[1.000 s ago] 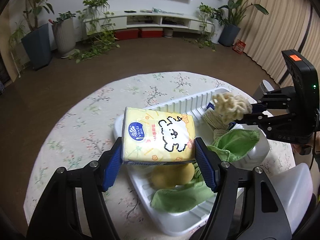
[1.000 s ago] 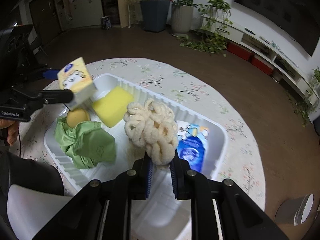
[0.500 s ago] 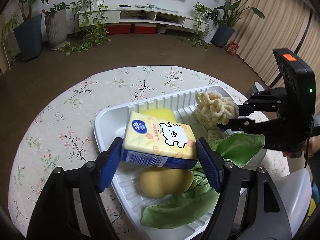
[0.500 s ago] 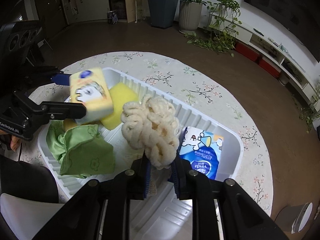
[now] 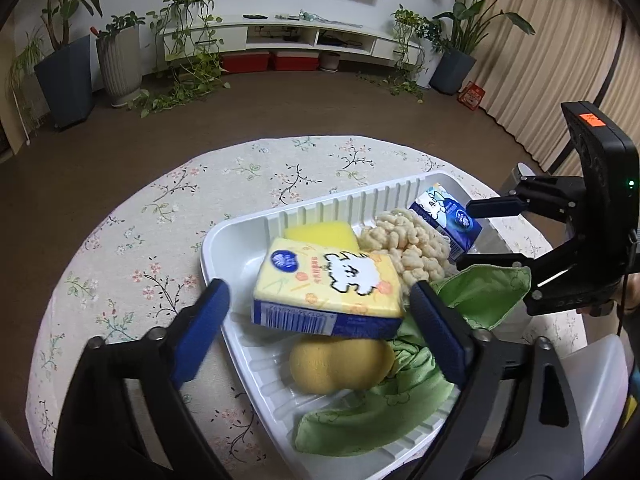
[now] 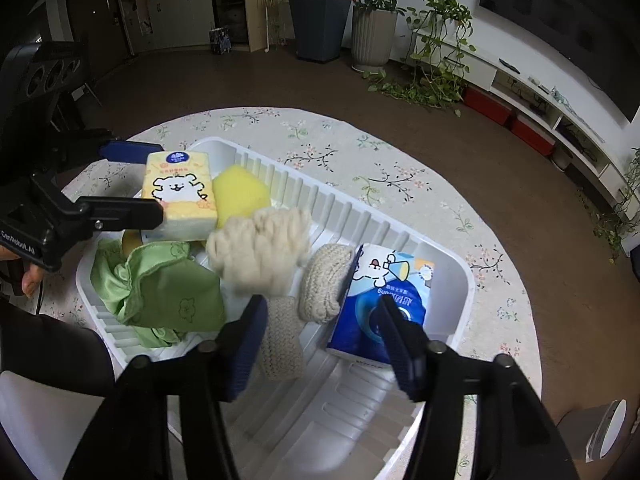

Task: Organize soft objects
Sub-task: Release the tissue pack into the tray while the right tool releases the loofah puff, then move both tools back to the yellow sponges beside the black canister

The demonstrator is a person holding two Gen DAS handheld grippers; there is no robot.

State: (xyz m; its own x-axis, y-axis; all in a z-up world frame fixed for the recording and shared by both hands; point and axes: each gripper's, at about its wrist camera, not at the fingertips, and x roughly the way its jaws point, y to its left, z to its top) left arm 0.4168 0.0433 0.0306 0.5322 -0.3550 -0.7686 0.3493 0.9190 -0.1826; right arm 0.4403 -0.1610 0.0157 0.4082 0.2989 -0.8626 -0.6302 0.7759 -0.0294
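Note:
A white ribbed tray (image 5: 240,240) (image 6: 448,264) sits on the round floral table. My left gripper (image 5: 316,320) is open; the yellow tissue pack (image 5: 326,292) (image 6: 178,194) lies loose between its jaws, resting on the yellow sponge ball (image 5: 340,364) and green cloth (image 5: 372,416). My right gripper (image 6: 320,340) is open above the tray; the cream knotted item (image 6: 260,252) (image 5: 412,248) lies in the tray just ahead of it. A blue tissue pack (image 6: 384,300) (image 5: 444,220), a yellow sponge (image 6: 240,194) and a knitted cream piece (image 6: 326,280) are in the tray too.
A green cloth (image 6: 168,288) fills the tray's near left part. A white plastic chair back (image 5: 592,392) is at the table's near edge. The floral tablecloth (image 5: 140,260) surrounds the tray. Potted plants and a TV shelf stand far off.
Both grippers opened. The yellow tissue pack dropped from my left gripper onto the tray's contents. The cream knotted item fell from my right gripper into the tray.

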